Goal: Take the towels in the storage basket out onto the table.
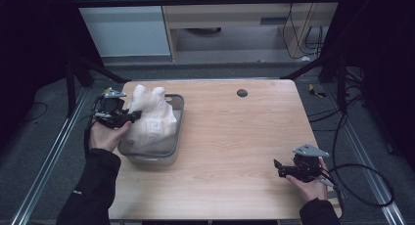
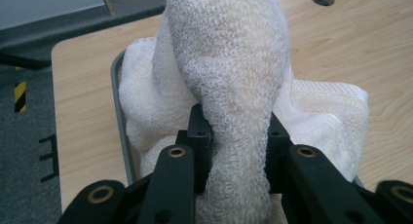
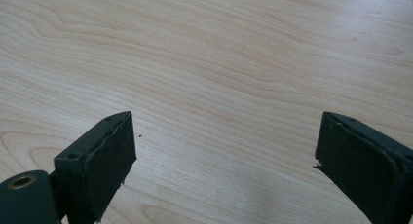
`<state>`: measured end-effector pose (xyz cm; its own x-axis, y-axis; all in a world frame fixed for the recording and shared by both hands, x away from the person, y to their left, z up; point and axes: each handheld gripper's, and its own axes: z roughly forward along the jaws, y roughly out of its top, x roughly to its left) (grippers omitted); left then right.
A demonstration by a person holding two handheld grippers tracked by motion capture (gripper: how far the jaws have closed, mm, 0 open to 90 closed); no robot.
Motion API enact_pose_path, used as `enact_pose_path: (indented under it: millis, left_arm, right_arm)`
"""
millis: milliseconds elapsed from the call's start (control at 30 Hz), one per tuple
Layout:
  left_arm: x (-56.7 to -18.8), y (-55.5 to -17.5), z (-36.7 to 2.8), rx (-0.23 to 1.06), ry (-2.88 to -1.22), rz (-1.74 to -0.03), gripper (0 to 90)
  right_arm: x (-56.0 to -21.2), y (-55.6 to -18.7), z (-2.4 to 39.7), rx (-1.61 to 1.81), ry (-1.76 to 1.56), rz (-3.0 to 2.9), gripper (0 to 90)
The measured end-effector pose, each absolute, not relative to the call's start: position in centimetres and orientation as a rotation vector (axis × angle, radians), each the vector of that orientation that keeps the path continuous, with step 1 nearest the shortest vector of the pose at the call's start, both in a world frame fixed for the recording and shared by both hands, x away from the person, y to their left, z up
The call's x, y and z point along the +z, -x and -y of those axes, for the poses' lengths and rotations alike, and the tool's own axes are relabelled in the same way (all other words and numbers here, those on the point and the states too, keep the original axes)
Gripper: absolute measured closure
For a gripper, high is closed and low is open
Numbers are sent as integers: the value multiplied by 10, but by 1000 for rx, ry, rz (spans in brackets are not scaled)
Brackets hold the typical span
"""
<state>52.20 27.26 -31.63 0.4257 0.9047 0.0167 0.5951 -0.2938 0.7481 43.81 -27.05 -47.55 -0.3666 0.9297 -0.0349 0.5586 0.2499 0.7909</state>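
Note:
A white terry towel (image 1: 149,118) is bunched up in a grey plastic bin (image 1: 177,103) at the table's left side, rising above the rim. My left gripper (image 1: 133,115) is at the bin's left wall, shut on a fold of the towel (image 2: 234,83), which runs up between the two black jaws in the left gripper view. My right gripper (image 1: 277,168) rests low over the bare wood near the table's front right, open, with nothing between its fingers (image 3: 104,156).
The wooden table (image 1: 235,137) has a round cable hole (image 1: 242,93) at the back middle. Black frame posts and cables stand around the table, and a cable loops off the right gripper at the right edge.

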Motion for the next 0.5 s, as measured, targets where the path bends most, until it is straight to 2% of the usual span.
enact_pose_path:
  millis: [500]
  left_arm:
    - [-281,-504,-257,587,-2022,-1141,723]
  right_arm:
    - [-474,-437,271,978,-1346,-2007,79]
